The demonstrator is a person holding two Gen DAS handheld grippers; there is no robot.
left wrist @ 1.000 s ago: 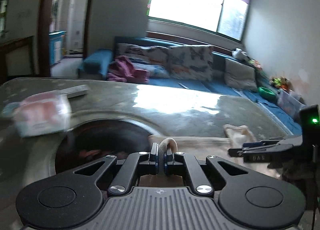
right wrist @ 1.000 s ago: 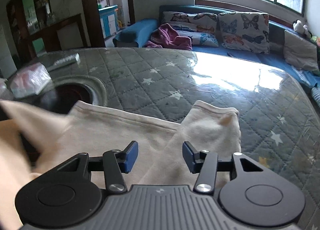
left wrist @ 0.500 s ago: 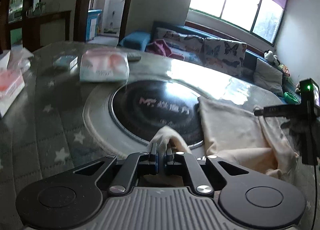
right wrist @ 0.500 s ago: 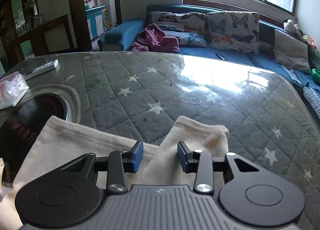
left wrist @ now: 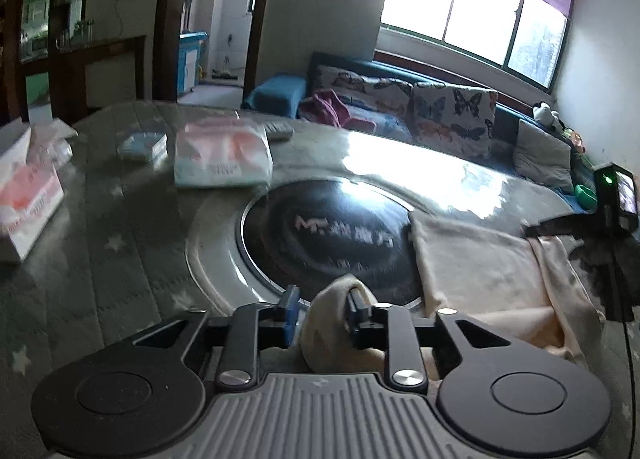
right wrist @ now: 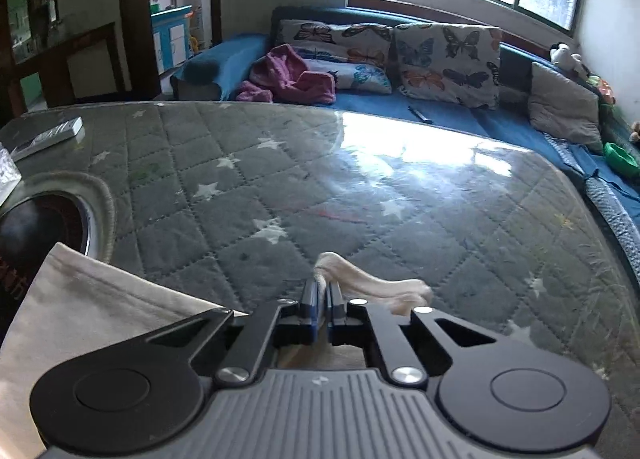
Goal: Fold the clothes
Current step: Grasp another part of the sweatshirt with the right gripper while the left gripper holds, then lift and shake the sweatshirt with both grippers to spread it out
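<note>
Daylight from a wide window (left wrist: 472, 15) falls across a living room with a long blue sofa (right wrist: 460, 115) along the far wall, lined with butterfly-print cushions (right wrist: 446, 59) and a crumpled pink garment (right wrist: 286, 77) at its left end. Nearer the cameras, a round table (right wrist: 360, 187) under a grey quilted cover with pale stars fills most of both views, its surface glaring under the window light. A round black cooktop (left wrist: 324, 235) with a metal ring is sunk into its middle.

On the table lies a cream garment (left wrist: 480, 263), spread flat just right of the cooktop and overlapping its rim; a bunched fold of it rises toward the left gripper. Beyond the cooktop sit a pink-and-white tissue pack (left wrist: 222, 157), a tissue box (left wrist: 28, 199) at the left edge, a small blue packet (left wrist: 142, 145) and a grey remote (right wrist: 48, 137).

The left gripper (left wrist: 322, 309) has just been opening; its jaws stand apart with the cream fold between them, resting against the right pad and clear of the left. The right gripper (right wrist: 321, 299) has just been closing and is clamped tight on a thin pinch of the garment's edge, which trails to the right over the quilt.
</note>
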